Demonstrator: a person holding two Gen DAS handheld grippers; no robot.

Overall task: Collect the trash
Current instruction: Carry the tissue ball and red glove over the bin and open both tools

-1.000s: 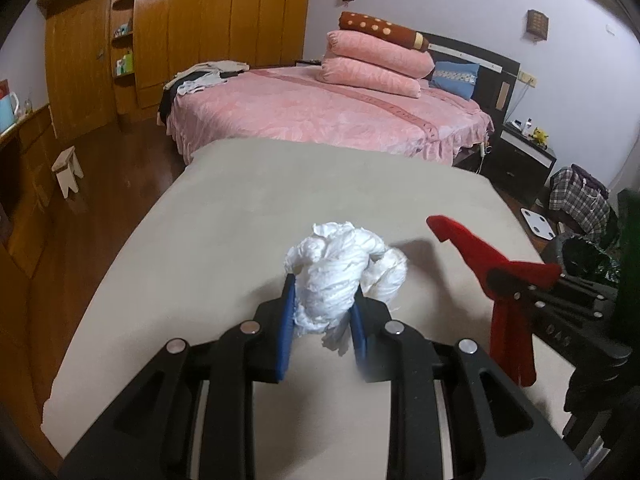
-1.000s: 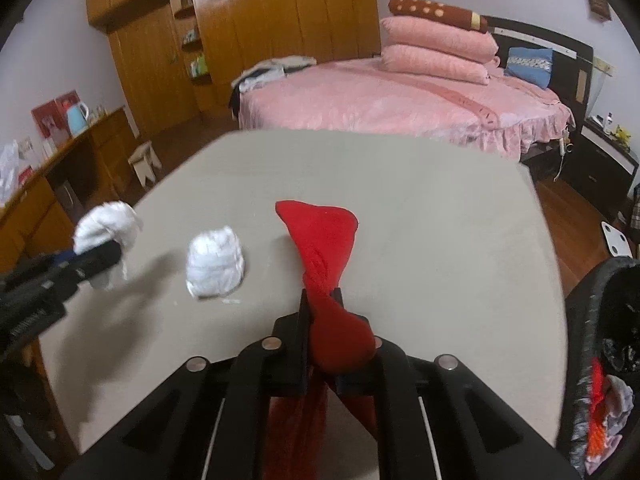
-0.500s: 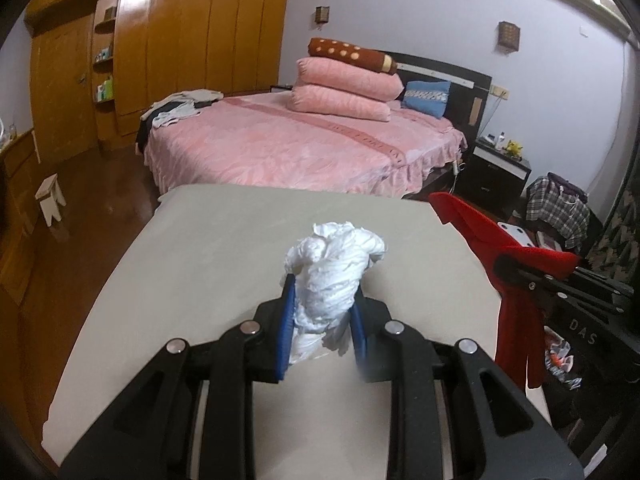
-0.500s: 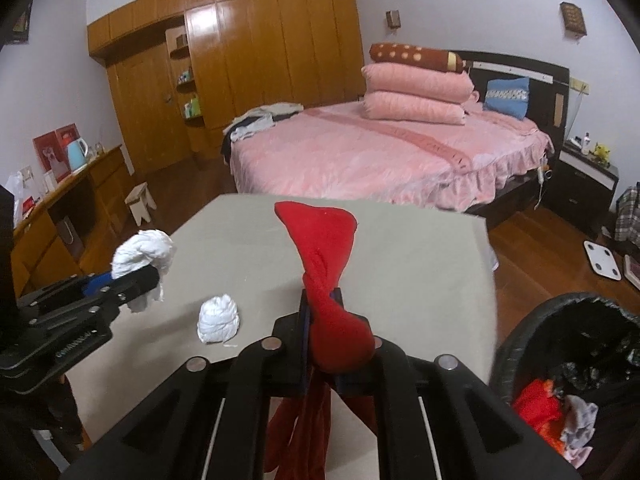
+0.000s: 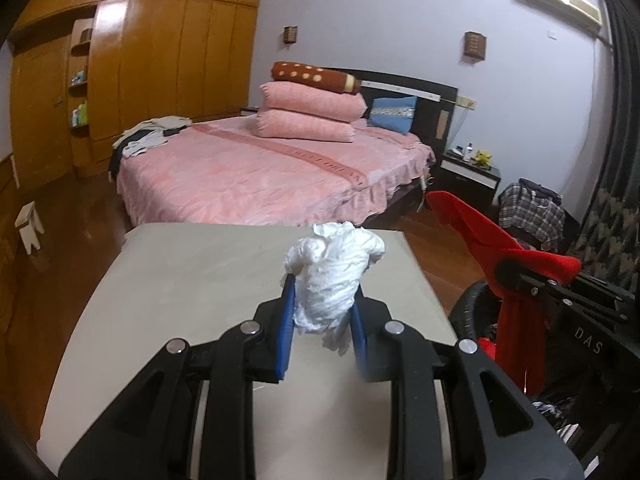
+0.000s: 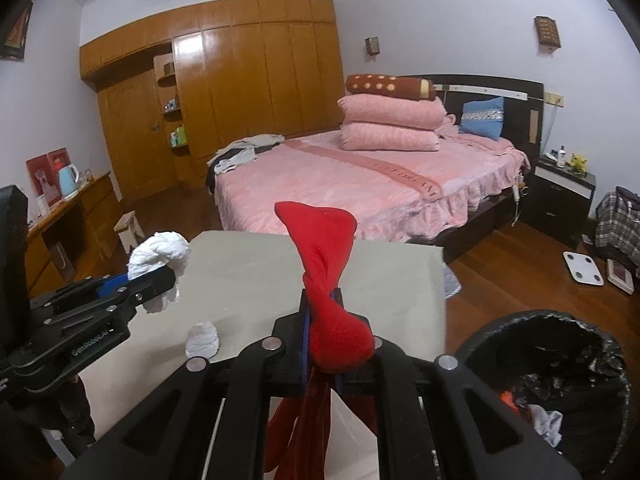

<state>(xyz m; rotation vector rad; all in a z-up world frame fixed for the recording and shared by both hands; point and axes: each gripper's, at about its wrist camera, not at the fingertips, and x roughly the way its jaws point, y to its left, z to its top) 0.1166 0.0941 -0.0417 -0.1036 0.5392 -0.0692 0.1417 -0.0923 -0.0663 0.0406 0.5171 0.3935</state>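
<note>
My left gripper [image 5: 322, 312] is shut on a crumpled white tissue wad [image 5: 334, 276] and holds it high above the beige table [image 5: 192, 280]. It also shows in the right wrist view [image 6: 158, 256]. My right gripper [image 6: 320, 320] is shut on a twisted red cloth [image 6: 324, 264], raised above the table's right side; the cloth shows in the left wrist view [image 5: 480, 240] too. A second white tissue wad [image 6: 203, 339] lies on the table. A black-lined trash bin [image 6: 560, 380] with rubbish in it stands on the floor, right of the table.
A pink bed [image 6: 360, 184] with stacked pillows stands beyond the table. Wooden wardrobes [image 6: 240, 80] line the back wall. A small stool [image 6: 130, 228] and a desk [image 6: 68, 216] are at left. A white scale [image 6: 582, 268] and a plaid bag [image 6: 620, 220] lie on the floor at right.
Both grippers have risen and swung right with their loads. The table looks lower and farther, and the trash bin has come into fuller view at right.
</note>
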